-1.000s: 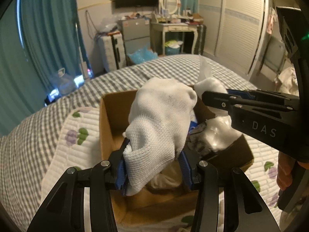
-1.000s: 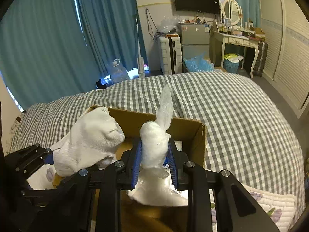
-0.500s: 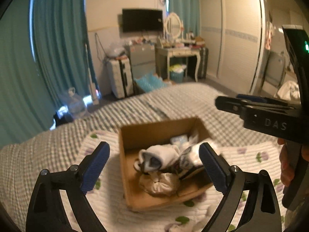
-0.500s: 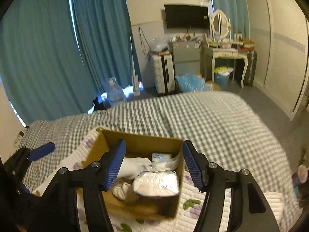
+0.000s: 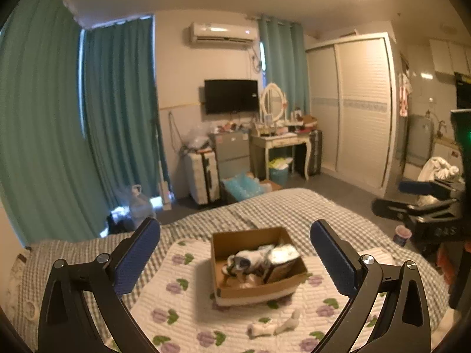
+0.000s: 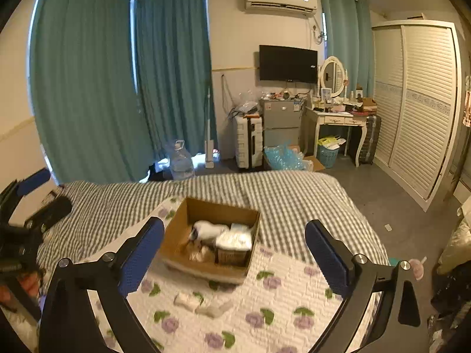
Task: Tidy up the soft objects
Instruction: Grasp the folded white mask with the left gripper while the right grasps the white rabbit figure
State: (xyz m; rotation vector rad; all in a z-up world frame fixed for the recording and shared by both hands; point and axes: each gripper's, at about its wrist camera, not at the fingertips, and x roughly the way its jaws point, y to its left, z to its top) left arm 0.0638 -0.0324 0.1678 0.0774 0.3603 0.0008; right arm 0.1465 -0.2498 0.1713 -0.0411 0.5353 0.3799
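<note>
An open cardboard box (image 5: 219,244) stands on a floral quilt (image 5: 182,303) on the bed; it also shows in the right wrist view (image 6: 179,220). Inside lie a white sock (image 5: 250,257), a white packet (image 5: 284,253) and other soft items. The sock (image 6: 209,229) and packet (image 6: 234,239) show in the right wrist view too. My left gripper (image 5: 234,257) is open and empty, high above the box. My right gripper (image 6: 234,260) is open and empty, also well back from it. A small white item (image 5: 275,326) lies on the quilt in front of the box, also in the right wrist view (image 6: 188,300).
The bed has a grey checked cover (image 6: 294,194). Beyond its foot stand a water bottle (image 6: 181,160), a white suitcase (image 6: 248,141), a small fridge (image 6: 281,123), a dressing table (image 6: 335,117) and a wardrobe (image 6: 418,103). The right gripper (image 5: 424,211) shows in the left wrist view.
Both grippers opened, dropping the sock and the white packet into the box, then drew back and up away from it.
</note>
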